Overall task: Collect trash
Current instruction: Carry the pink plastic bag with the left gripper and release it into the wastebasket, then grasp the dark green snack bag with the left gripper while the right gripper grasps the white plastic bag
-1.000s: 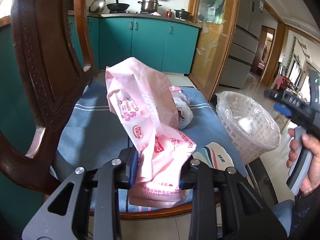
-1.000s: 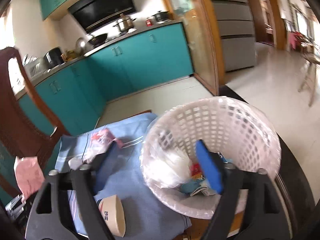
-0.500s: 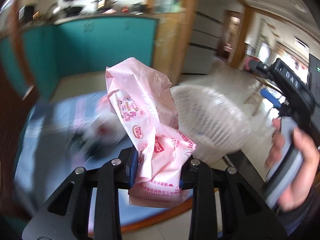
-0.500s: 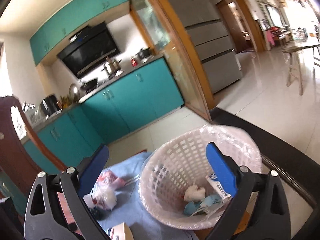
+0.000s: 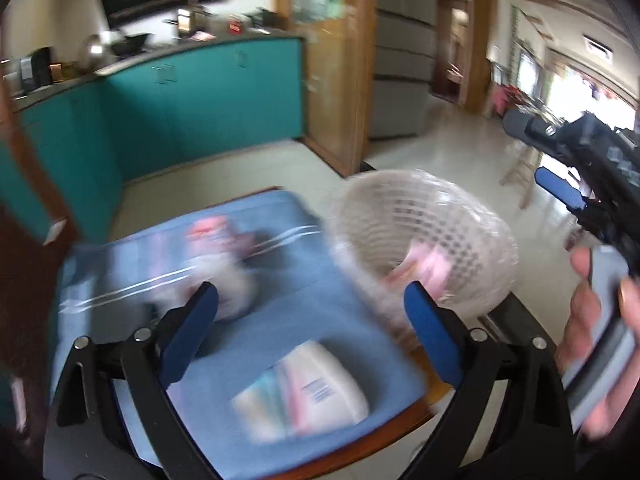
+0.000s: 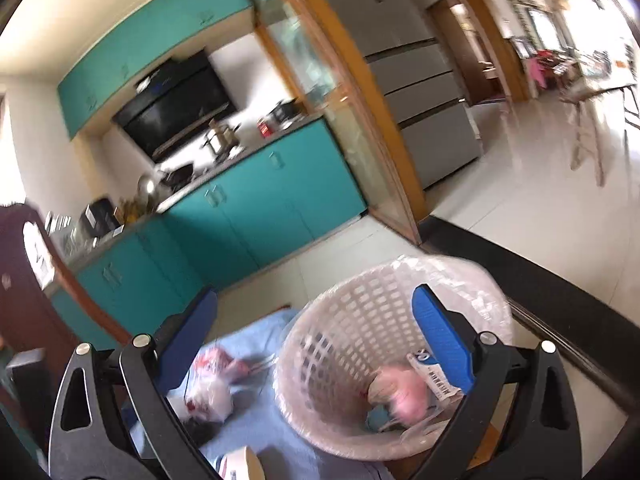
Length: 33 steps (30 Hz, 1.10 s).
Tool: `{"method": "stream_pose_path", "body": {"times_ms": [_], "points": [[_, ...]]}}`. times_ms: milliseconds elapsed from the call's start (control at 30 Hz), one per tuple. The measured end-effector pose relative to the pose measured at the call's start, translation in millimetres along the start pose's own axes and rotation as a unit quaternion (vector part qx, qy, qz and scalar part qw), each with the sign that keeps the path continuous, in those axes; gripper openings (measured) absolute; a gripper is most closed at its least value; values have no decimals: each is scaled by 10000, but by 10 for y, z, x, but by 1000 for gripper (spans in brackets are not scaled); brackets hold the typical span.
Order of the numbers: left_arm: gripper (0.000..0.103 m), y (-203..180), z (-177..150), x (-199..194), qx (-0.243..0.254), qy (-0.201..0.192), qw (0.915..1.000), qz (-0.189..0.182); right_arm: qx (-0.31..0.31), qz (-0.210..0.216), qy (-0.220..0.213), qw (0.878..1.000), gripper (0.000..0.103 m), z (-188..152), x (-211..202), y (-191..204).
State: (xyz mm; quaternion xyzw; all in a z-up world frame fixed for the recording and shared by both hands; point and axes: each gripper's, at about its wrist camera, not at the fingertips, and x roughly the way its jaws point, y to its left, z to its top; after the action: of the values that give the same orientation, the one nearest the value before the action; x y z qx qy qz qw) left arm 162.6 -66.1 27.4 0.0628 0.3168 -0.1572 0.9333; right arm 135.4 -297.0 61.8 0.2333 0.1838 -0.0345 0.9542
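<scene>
A white lattice basket [image 5: 436,236] lined with clear plastic stands at the right end of a blue cloth [image 5: 312,312]. The pink bag [image 5: 424,264] lies inside it; it also shows in the right wrist view [image 6: 404,394] with other scraps. My left gripper [image 5: 310,320] is open and empty above the cloth, just left of the basket. My right gripper [image 6: 316,328] is open and empty, held over the basket [image 6: 360,344]. A crumpled white and pink bag [image 5: 224,264] lies on the cloth further back, seen too in the right wrist view [image 6: 212,384]. A paper cup [image 5: 312,396] lies on its side near me.
The cloth covers a wooden table with a rounded edge [image 5: 400,424]. A dark wooden chair back [image 5: 24,264] rises at the left. Teal kitchen cabinets [image 5: 200,100] and a grey fridge [image 6: 420,88] stand behind. The right gripper's body [image 5: 592,184] is at the right.
My left gripper has opened and let go of the pink bag, which now lies in the basket. The left view has swung right and is blurred. The right gripper stays open over the basket.
</scene>
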Motion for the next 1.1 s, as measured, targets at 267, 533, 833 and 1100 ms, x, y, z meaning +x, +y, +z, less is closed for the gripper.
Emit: {"method": "stream_pose_path", "body": {"times_ms": [267,533,833,1100], "points": [[99,808,-565,-590,-1100,-595,9903,607,-1019,282,425,9935,96,-338,77,614],[99,932,-594,-521,-1321,-276,9891,593,-1918,453,818,9770,96,-708,149,1083],[99,970,-598,-468,-1342,-185,9887,636,-2161,418,995,9704,96,-850,185,1191],[99,902,-613,-380,-1246,-70,9901,640,-2103,431,1020,9713,96,-827,185,1153]]}}
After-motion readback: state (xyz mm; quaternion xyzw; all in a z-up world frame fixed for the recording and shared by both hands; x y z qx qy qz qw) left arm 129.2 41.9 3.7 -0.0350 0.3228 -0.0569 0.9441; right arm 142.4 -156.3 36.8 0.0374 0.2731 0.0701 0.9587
